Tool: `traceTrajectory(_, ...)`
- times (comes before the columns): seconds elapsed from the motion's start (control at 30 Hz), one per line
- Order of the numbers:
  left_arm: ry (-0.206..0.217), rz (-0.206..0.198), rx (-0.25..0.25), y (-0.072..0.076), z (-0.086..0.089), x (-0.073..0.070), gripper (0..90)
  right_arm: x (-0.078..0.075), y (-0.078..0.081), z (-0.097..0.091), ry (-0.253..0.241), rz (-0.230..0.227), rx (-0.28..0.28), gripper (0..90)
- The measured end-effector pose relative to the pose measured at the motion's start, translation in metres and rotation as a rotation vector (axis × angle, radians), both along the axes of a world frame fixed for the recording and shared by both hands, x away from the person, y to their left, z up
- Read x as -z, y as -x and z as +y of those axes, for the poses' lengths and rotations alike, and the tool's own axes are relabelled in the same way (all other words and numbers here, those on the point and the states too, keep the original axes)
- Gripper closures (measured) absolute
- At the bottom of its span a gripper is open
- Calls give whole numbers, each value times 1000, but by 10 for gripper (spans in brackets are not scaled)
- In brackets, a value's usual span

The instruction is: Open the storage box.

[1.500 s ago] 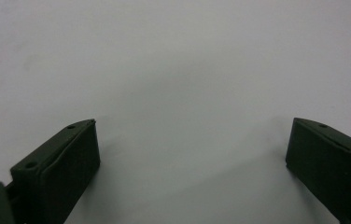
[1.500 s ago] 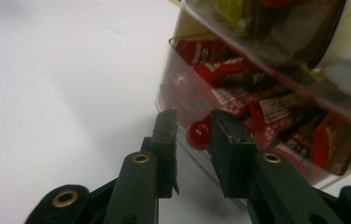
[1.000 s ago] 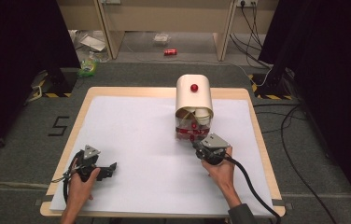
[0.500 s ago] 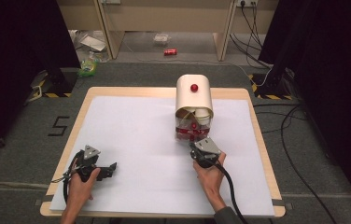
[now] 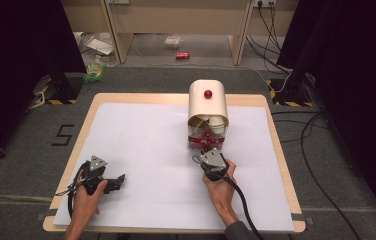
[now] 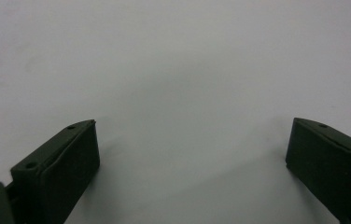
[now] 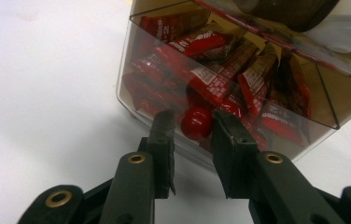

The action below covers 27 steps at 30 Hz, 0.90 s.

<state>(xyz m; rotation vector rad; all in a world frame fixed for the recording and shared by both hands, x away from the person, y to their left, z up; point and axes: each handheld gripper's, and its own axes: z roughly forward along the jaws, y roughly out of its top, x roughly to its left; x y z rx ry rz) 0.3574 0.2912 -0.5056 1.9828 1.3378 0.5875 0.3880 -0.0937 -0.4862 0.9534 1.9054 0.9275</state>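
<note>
A large dark "5" [image 5: 64,135] is marked on the grey floor [image 5: 21,165], just off the desk's left edge. The red snack wrappers [image 7: 220,70] in the clear bin carry white lettering too small to read.

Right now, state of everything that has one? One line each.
Cream rounded-top candy box with clear front: upright, front door shut.
Small red ball knob on the clear door: between the right fingers, not yet pinched.
Red-wrapped candy bars: piled inside.
Right gripper: jaws just closing around knob.
Left gripper: open, empty.
</note>
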Motion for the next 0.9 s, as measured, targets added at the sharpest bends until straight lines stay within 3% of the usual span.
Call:
traceTrajectory(0.47, -2, -3, 0, 0, 0, 0, 23, 5, 1, 4, 126, -59, -5, 737)
traceTrajectory(0.9, -1, -2, 0, 0, 0, 0, 23, 3, 2, 0, 150, -55, -51, 739)
